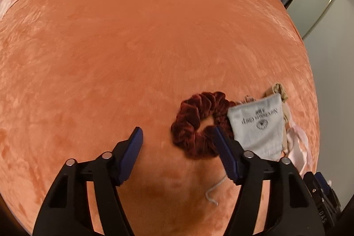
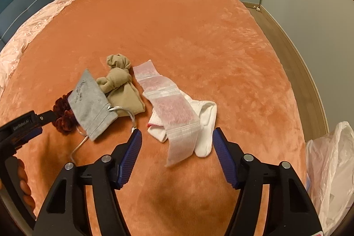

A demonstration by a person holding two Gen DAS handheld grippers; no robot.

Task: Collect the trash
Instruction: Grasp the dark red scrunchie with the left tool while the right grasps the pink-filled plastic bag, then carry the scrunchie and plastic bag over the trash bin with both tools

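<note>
I am at the approach step. My right gripper [image 2: 177, 143] hangs released over the translucent white-and-pink plastic strip [image 2: 174, 110], which lies across the white sock [image 2: 205, 123] on the orange plush bedspread [image 2: 199, 37]. My left gripper [image 1: 177, 143], also released, brackets the dark red velvet scrunchie [image 1: 194, 123] left of the strip. The next move, I judge, calls for lowering onto the strip alone, clear of the sock.

The right gripper [image 2: 177, 143] hangs with jaws apart over an orange bedspread [image 2: 199, 37], its pads flanking the near end of a translucent pink strip [image 2: 174, 112] draped across a white sock [image 2: 204, 125]. Left lie a grey pouch [image 2: 90, 103], tan knotted cloth [image 2: 119, 83] and possibly a scrunchie [image 2: 63, 114].
</note>
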